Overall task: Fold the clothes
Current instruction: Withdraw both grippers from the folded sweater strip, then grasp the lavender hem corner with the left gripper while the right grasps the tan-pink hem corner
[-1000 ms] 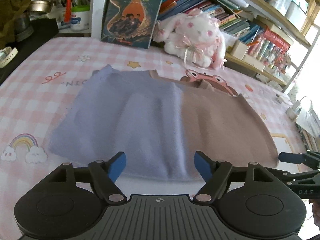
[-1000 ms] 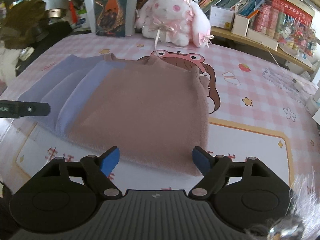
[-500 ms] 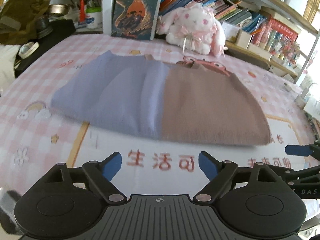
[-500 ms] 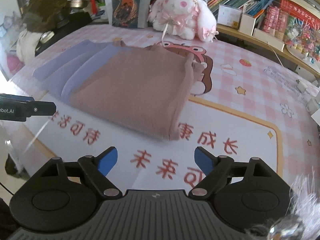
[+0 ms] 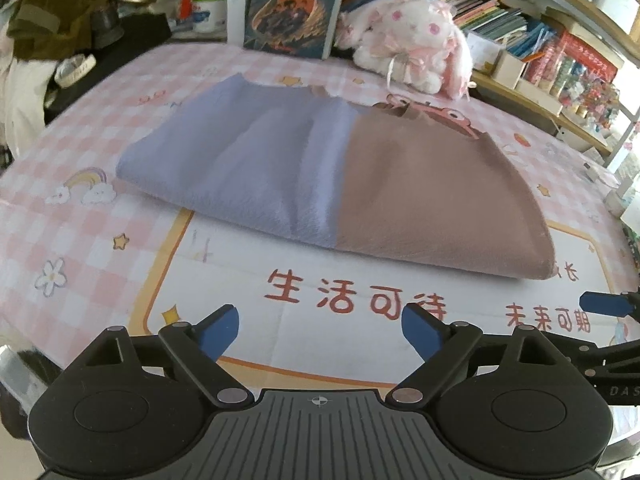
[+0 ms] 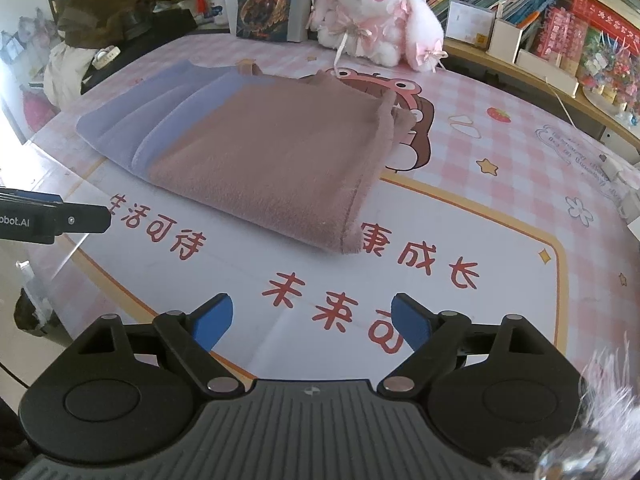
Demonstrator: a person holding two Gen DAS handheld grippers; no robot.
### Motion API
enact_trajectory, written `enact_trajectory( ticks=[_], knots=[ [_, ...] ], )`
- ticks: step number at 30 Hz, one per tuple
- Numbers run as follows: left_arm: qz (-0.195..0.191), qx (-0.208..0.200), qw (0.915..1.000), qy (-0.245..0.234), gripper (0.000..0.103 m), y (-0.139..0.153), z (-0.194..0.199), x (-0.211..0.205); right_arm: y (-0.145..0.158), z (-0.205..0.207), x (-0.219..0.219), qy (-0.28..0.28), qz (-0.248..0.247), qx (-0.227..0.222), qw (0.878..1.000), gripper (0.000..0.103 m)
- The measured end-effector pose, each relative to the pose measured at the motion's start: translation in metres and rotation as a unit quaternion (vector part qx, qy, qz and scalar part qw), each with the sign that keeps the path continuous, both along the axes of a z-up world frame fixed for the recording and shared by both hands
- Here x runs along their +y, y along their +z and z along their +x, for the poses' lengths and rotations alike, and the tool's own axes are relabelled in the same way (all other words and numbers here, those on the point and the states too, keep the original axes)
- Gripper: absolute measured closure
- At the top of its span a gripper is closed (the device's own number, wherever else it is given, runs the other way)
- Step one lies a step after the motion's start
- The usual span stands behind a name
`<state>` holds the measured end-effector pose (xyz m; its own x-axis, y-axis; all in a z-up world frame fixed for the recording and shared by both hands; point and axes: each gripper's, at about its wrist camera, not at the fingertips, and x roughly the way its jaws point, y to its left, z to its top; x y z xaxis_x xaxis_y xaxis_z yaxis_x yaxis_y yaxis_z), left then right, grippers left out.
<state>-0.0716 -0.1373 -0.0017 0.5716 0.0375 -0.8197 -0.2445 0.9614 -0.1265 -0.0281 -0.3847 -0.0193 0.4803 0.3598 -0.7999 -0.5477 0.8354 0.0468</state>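
Observation:
A folded fuzzy garment, half lavender and half brown, lies flat on the pink checked table mat. In the right wrist view the same garment sits ahead and to the left. My left gripper hovers open over the white panel with red characters, well short of the garment's near edge, nothing between its blue pads. My right gripper is likewise open and empty, back from the brown corner. Each gripper's fingertip shows at the edge of the other's view.
A white and pink plush rabbit and a standing book sit at the table's back. Shelves of books and boxes run along the right. Dark clothing and clutter pile up at the far left.
Both grippers have drawn back from the garment toward the table's near edge, staying open. The garment lies still, and more of the white lettered panel shows in front of it.

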Motion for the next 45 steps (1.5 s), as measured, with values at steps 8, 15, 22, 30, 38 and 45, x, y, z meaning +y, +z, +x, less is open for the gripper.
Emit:
enact_trajectory(
  ticks=[8, 15, 22, 30, 38, 45],
  knots=[
    [-0.102, 0.026, 0.9935, 0.044, 0.013, -0.012, 0.013, 0.048, 0.003, 0.008, 0.016, -0.012, -0.007, 0.001, 1.0, 0.015],
    [-0.301, -0.03, 0.9335, 0.192, 0.019, -0.033, 0.007, 0.118, 0.005, 0.016, 0.029, -0.026, -0.014, 0.004, 1.0, 0.015],
    [-0.385, -0.073, 0.8727, 0.292, 0.057, -0.054, 0.004, 0.163, 0.007, 0.023, 0.037, -0.046, -0.016, 0.002, 0.999, 0.015],
    [-0.431, -0.117, 0.8244, 0.347, 0.071, -0.074, 0.015, 0.192, 0.011, 0.033, 0.033, -0.104, -0.008, -0.001, 0.995, 0.015],
    [-0.439, -0.117, 0.8228, 0.342, 0.067, -0.078, 0.037, 0.197, 0.013, 0.057, 0.004, -0.211, 0.042, 0.022, 0.976, 0.016],
    [-0.365, -0.118, 0.8701, 0.31, 0.094, -0.067, 0.047, 0.196, 0.005, 0.082, 0.0, -0.238, 0.062, 0.049, 0.968, 0.037]
  ],
)
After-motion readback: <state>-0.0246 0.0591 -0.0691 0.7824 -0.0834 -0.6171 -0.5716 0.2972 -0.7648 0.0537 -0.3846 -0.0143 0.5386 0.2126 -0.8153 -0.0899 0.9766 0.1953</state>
